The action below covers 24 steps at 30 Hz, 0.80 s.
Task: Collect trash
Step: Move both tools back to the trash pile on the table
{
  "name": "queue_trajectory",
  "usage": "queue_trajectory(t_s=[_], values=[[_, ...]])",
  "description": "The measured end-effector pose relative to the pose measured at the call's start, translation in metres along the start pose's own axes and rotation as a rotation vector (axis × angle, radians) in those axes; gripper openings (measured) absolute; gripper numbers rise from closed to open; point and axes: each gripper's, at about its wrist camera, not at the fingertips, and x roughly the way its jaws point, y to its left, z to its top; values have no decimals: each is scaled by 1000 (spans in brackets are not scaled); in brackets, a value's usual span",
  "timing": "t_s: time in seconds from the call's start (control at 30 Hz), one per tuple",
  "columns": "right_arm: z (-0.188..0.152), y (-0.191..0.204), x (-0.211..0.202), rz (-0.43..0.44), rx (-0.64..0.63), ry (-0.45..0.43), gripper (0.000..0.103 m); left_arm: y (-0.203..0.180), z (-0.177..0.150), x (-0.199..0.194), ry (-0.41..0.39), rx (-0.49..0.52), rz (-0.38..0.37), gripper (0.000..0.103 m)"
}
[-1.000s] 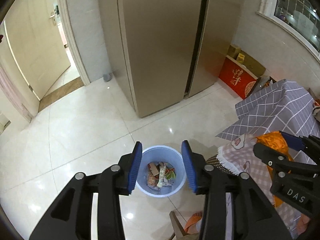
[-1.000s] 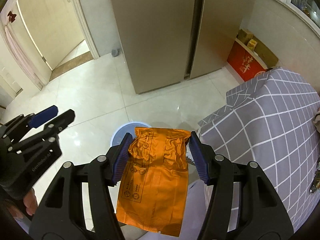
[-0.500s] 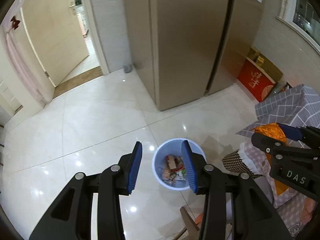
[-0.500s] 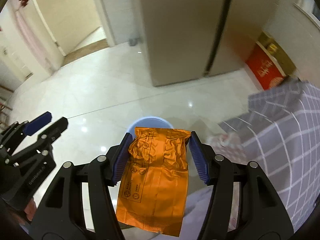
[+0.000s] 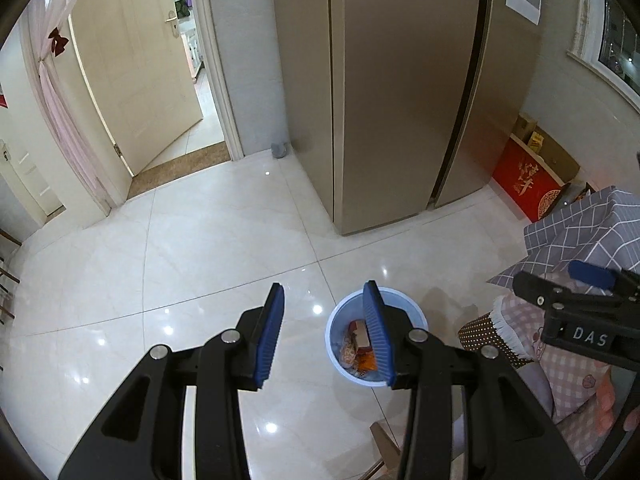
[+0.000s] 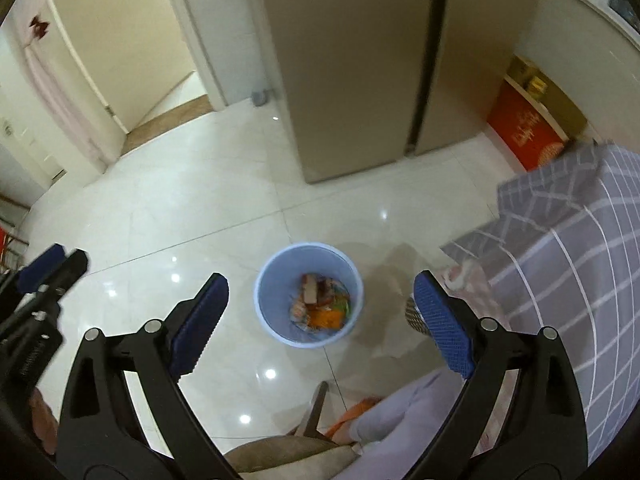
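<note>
Closest in the right wrist view, the right tool (image 6: 320, 324) points down at the floor (image 6: 208, 208). Its blue jaws are opening wide, and nothing is between them. At the bottom edge there is a light purple sleeve or trouser leg (image 6: 400, 412).

The left tool (image 5: 326, 330) hangs partly open and holds nothing. It also shows at the left edge of the right wrist view.

Just past the right tool stands the blue bin (image 6: 276, 280) on the shiny white floor. The trash (image 6: 322, 304) lies inside it, at the bottom. An orange wrapper (image 6: 326, 317) sits among the other scraps.

To the right of the bin is a table with a grey checked cloth (image 6: 580, 240). Beside it hangs a pink checked cloth (image 5: 568, 364).

Farther back stands a tall brown fridge (image 5: 400, 100). To its right, a red box (image 5: 528, 186) sits against the wall. To its left, an open door (image 5: 136, 92) leads to another room.
</note>
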Motion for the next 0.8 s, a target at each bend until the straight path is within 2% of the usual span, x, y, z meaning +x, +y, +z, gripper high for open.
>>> queue_trajectory(t_s=[0.37,0.5,0.57,0.8], values=[[-13,-35,-37,2,52,-58,92,-31,8,-19,-56,48,-36,41],[-18,-56,-54,3,83,-89,92,-55,12,-26,-77,80,-55,41],[-21,-68,-63,-1,101,-103,92,-69,14,-30,-87,97,-73,45],[-35,-119,-93,-57,187,-150,92,-127,15,-44,-116,176,-146,46]])
